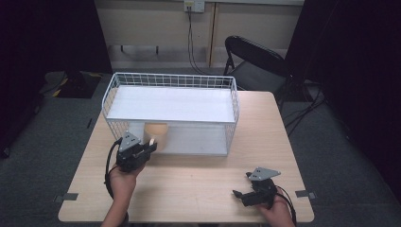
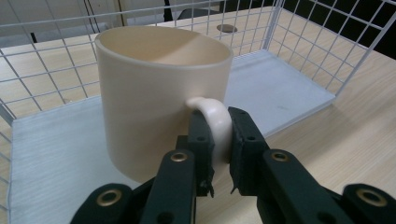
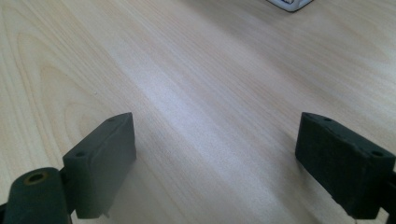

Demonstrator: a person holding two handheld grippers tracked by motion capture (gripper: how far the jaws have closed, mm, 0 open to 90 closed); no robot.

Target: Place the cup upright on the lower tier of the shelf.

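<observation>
Black fingers [image 2: 205,144] of the left gripper [image 2: 218,154] are clamped on the handle [image 2: 215,122] of the cream mug [image 2: 154,98], low in the middle of the frame. It looks hard, smooth and breakable (so hold that handle tight). It sits upright on the bottom shelf of the wire basket [image 1: 113,90]. Far right, the right gripper [image 3: 215,163] hangs over the bare counter [image 3: 196,84], fingers wide apart.

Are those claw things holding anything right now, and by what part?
The left gripper clamps the cream mug by its handle. The right gripper is open over the table, holding nothing.
</observation>
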